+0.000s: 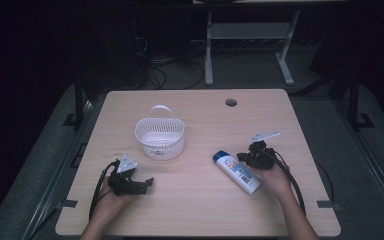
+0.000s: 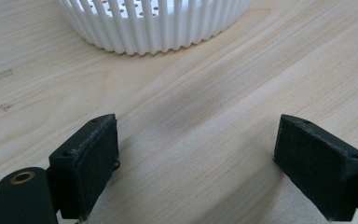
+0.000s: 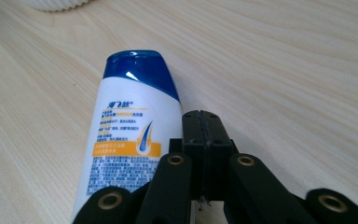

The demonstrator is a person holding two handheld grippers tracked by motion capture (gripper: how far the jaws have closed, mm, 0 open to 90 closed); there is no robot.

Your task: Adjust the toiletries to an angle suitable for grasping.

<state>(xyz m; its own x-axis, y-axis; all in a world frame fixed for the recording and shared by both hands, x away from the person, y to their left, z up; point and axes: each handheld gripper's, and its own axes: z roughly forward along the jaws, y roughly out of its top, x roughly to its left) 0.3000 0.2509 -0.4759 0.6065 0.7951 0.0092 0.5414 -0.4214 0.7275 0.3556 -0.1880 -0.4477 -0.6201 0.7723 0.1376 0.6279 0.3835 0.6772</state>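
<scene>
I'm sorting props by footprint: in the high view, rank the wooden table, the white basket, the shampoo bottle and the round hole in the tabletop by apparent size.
1. Light wooden table
2. White slatted plastic basket
3. White shampoo bottle with blue cap
4. Round cable hole

The only print stood on the bottle (image 3: pixel 121 144), which lay just left of the right tool (image 3: pixel 204 140) in the right gripper view. Near the blue cap (image 3: pixel 137 70) end of its white label ran a short blue brand name in Chinese characters, too blurred to read surely. Under it came a few small blue lines and an orange bar, also unreadable. Beside these stood a blue and orange sign shaped like a hair. Closest to the tool sat a block of fine blue print, too small to read.
</scene>
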